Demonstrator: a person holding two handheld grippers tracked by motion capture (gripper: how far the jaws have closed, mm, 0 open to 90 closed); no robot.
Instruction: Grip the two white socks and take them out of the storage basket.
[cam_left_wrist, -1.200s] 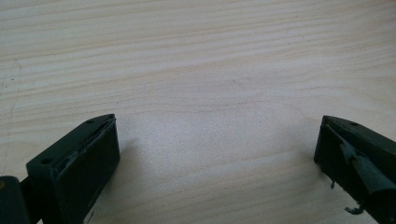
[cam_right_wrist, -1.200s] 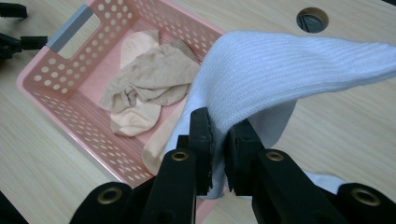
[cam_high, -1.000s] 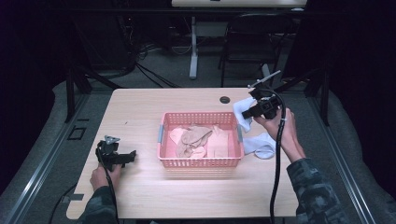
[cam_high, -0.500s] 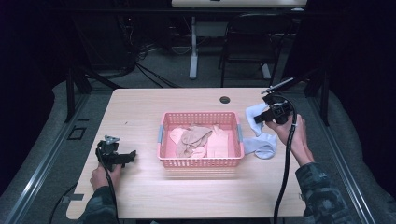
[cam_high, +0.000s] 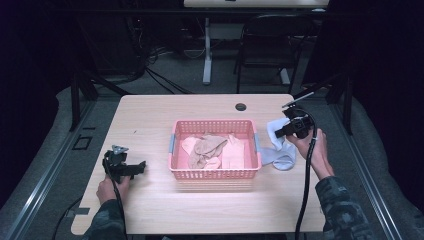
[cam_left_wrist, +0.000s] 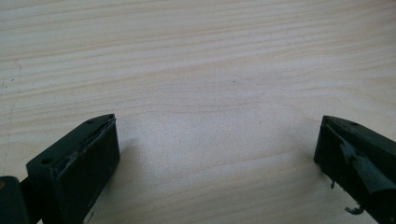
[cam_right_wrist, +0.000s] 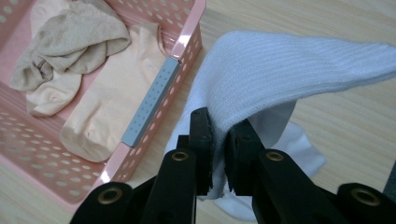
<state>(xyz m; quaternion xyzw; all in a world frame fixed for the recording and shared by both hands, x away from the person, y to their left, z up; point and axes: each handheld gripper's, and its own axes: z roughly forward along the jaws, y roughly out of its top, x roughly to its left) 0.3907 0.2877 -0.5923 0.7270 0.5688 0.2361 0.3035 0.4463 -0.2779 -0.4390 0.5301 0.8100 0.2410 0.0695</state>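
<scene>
Two grippers are in your hands, and nearest you the left gripper (cam_high: 131, 167) rests on the bare table (cam_high: 150, 120) at the near left corner, jaws spread wide with nothing between them; its own view confirms wood grain alone between the two black pads. It has no part in the job at this moment.

Going farther out, the pink basket (cam_high: 215, 172) sits mid-table and holds a few pieces: a crumpled beige sock (cam_right_wrist: 70, 35) lying over a pale peach sock (cam_right_wrist: 112, 102), both inside the walls.

Beyond that, at the right edge, your right gripper (cam_right_wrist: 219, 140) is pinched tight on a fold of the white sock (cam_right_wrist: 285, 65). You hold it just outside the basket's right wall, beside the grey handle (cam_right_wrist: 150, 103), with its lower end draped down onto the wood.

So, by my reading, you are partway through: if you are taking socks out, one is out and at least two wait in the basket. If instead the white sock is going in, it has not yet crossed the rim. I cannot tell which from this alone.
</scene>
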